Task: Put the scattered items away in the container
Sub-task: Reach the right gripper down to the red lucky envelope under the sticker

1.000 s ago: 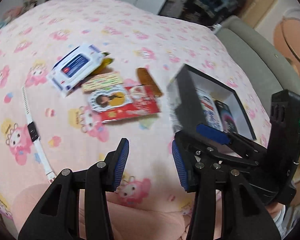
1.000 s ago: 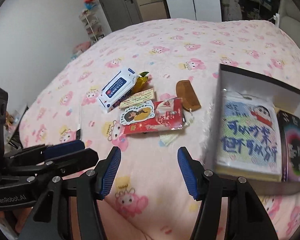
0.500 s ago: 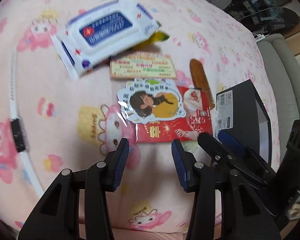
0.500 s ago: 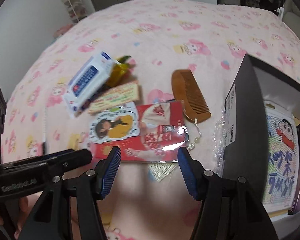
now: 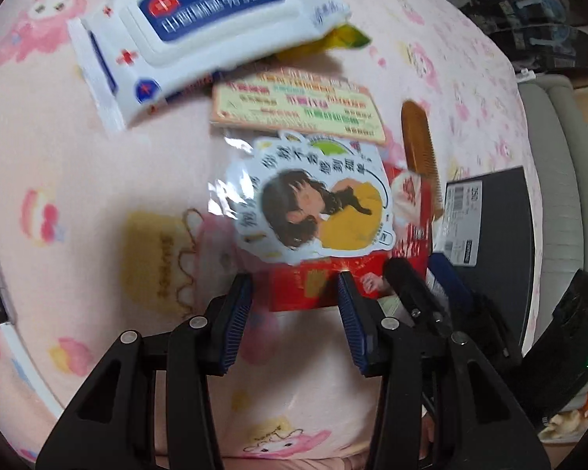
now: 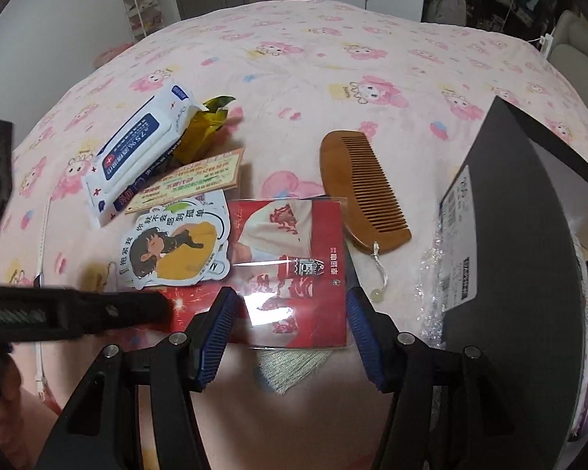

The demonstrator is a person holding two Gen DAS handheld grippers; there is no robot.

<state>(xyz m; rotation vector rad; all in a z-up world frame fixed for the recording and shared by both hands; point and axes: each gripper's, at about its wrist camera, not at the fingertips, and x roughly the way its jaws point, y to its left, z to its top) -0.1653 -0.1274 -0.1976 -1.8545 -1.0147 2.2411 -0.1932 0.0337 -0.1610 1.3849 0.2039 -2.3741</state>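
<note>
The red packet (image 6: pixel 294 270) lies flat between the part-open, just-narrowing right gripper (image 6: pixel 290 305) jaws (left gripper (image 5: pixel 294 297) empty, alongside).

dim indoor light, fisheye warp, motion blur

- I count one wipes pack (image 6: pixel 137 152)
- one comb (image 6: pixel 362 190)
- one red packet (image 6: pixel 294 270)
- one sticker (image 6: pixel 172 243)
- one card (image 6: pixel 192 184)
- one yellow wrapper (image 6: pixel 207 125)
- one box (image 6: pixel 517 235)
- two grippers: left (image 5: pixel 294 313), right (image 6: pixel 290 321)
</note>
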